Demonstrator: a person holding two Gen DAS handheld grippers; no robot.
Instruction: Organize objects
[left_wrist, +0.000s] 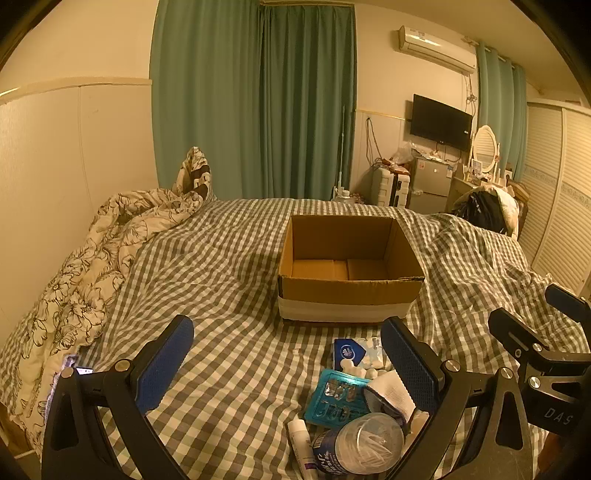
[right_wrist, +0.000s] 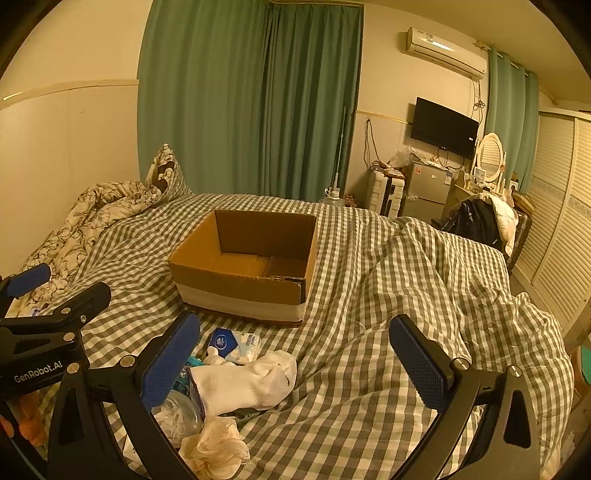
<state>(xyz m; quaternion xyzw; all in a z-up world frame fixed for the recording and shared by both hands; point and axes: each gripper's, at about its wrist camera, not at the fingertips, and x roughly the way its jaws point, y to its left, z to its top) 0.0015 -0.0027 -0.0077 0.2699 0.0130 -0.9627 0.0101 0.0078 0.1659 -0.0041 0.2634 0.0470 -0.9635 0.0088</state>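
Reading "GenRobot.AI", left tongs hover open.

Green curtains drawn behind the checked bed — floral quilt bunched at its left. Wall-mounted television under an air conditioner; small fridge below.

Cardboard box is sitting on the bed; sock, cotton-swab jar and tissue pack are lying before it; quilt is lying left.
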